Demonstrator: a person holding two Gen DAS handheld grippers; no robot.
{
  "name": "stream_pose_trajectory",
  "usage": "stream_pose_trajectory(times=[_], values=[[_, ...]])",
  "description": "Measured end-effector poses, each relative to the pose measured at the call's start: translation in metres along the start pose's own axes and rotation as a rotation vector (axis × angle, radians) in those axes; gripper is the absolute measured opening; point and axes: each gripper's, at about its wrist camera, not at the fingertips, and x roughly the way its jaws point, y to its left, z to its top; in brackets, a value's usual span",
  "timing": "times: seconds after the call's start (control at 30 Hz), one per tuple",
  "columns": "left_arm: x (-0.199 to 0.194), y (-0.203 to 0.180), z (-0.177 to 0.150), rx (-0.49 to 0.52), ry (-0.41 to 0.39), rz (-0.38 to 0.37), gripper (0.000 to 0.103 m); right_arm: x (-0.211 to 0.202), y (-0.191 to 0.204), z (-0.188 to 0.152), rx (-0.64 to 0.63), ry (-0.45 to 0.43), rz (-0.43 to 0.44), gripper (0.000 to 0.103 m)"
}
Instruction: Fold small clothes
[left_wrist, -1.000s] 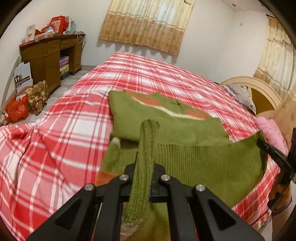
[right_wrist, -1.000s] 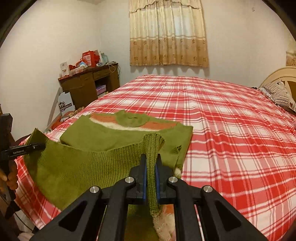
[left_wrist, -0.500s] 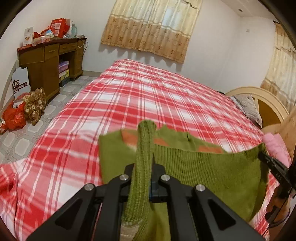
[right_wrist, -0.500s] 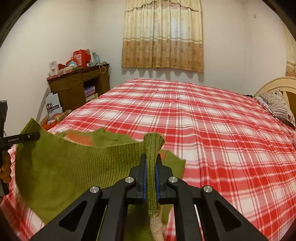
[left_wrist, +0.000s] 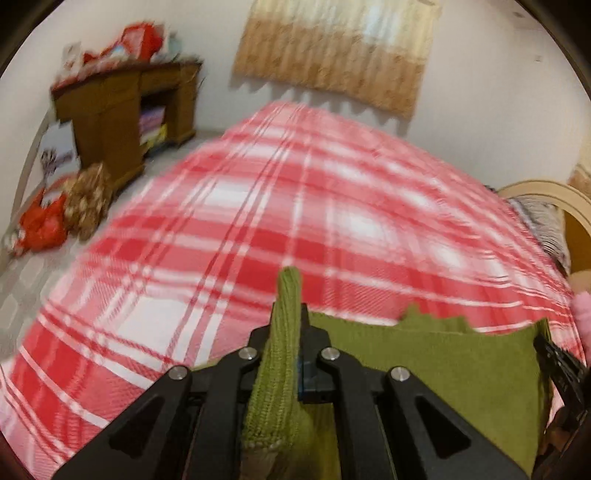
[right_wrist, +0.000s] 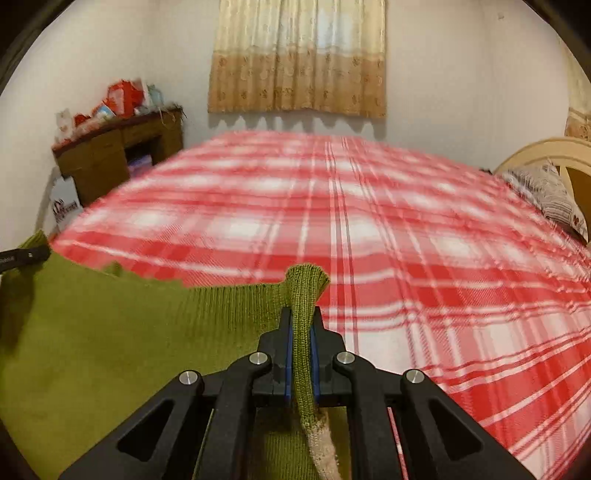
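Both the left gripper (left_wrist: 291, 321) and right gripper (right_wrist: 301, 325) pinch the green sweater's (right_wrist: 110, 332) ribbed edge, low in each frame above the plaid bed (right_wrist: 369, 229). Keep the edge taut and level while laying it down.

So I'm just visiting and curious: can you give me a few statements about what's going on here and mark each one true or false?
1. Both jaws are clamped on the green knitted sweater. True: left gripper and right gripper each pinch its ribbed edge.
2. The bedspread is blue with stripes. False: it is red and white plaid.
3. A wooden desk stands by the wall, with things piled on top. True.
4. The curtain is drawn open. False: it hangs closed.
5. The sweater hangs stretched between the two grippers. True.
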Motion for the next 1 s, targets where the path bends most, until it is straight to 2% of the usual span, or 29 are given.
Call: stream_pose_trajectory(times=[0.1, 0.13, 0.2, 0.23, 0.3, 0.33, 0.37, 0.4, 0.43, 0.5, 0.57, 0.63, 0.67, 0.73, 0.77, 0.83, 0.87, 0.9, 1.0], values=[[0.003, 0.005, -0.002, -0.033, 0.019, -0.007, 0.009, 0.006, -0.006, -0.001, 0.022, 0.03, 0.026, 0.008], [0.004, 0.004, -0.002, -0.031, 0.021, 0.004, 0.012, 0.012, -0.006, -0.002, 0.02, 0.068, 0.027, 0.008], [0.009, 0.003, -0.002, -0.029, 0.045, 0.033, 0.014, 0.026, -0.009, -0.002, 0.035, 0.143, 0.023, 0.014], [0.011, 0.002, -0.001, -0.029, 0.057, 0.046, 0.018, 0.028, -0.011, -0.003, 0.049, 0.157, 0.024, 0.024], [0.011, 0.002, -0.001, -0.031, 0.073, 0.063, 0.022, 0.026, -0.021, -0.002, 0.103, 0.167, 0.006, 0.05], [0.009, 0.002, 0.001, -0.03, 0.075, 0.057, 0.023, 0.023, -0.029, -0.005, 0.146, 0.177, 0.022, 0.05], [0.003, 0.003, 0.002, -0.029, 0.078, 0.05, 0.025, 0.018, -0.035, -0.006, 0.18, 0.177, 0.037, 0.05], [-0.007, 0.005, 0.003, -0.029, 0.077, 0.046, 0.027, -0.001, -0.045, -0.01, 0.228, 0.136, 0.005, 0.05], [-0.019, 0.007, 0.001, -0.026, 0.064, 0.034, 0.026, -0.032, -0.053, -0.016, 0.263, 0.038, -0.042, 0.05], [-0.046, 0.008, -0.005, 0.004, 0.032, 0.027, 0.026, -0.078, -0.053, -0.029, 0.248, -0.078, -0.043, 0.05], [-0.068, 0.003, -0.018, 0.069, 0.012, 0.045, 0.026, -0.115, -0.047, -0.047, 0.212, -0.106, -0.046, 0.05], [-0.092, -0.006, -0.042, 0.128, -0.004, 0.045, 0.027, -0.137, -0.041, -0.066, 0.205, -0.097, -0.011, 0.05], [-0.102, -0.009, -0.056, 0.139, -0.008, 0.02, 0.029, -0.146, -0.036, -0.078, 0.198, -0.089, 0.006, 0.05], [-0.114, -0.011, -0.078, 0.127, -0.018, -0.02, 0.04, -0.161, -0.019, -0.099, 0.144, -0.071, 0.0, 0.05], [-0.12, -0.013, -0.093, 0.121, -0.024, -0.036, 0.041, -0.165, -0.01, -0.107, 0.117, -0.073, 0.006, 0.047], [-0.126, -0.018, -0.112, 0.12, -0.026, -0.046, 0.041, -0.169, 0.009, -0.12, 0.061, -0.056, 0.039, 0.034], [-0.128, -0.022, -0.124, 0.125, -0.019, -0.052, 0.041, -0.167, 0.016, -0.125, 0.048, -0.037, 0.056, 0.023], [-0.128, -0.025, -0.13, 0.131, -0.012, -0.054, 0.041, -0.162, 0.021, -0.131, 0.039, -0.012, 0.073, 0.018], [-0.122, -0.033, -0.147, 0.173, 0.01, 0.002, 0.041, -0.149, 0.034, -0.153, -0.021, 0.075, 0.074, 0.016]])
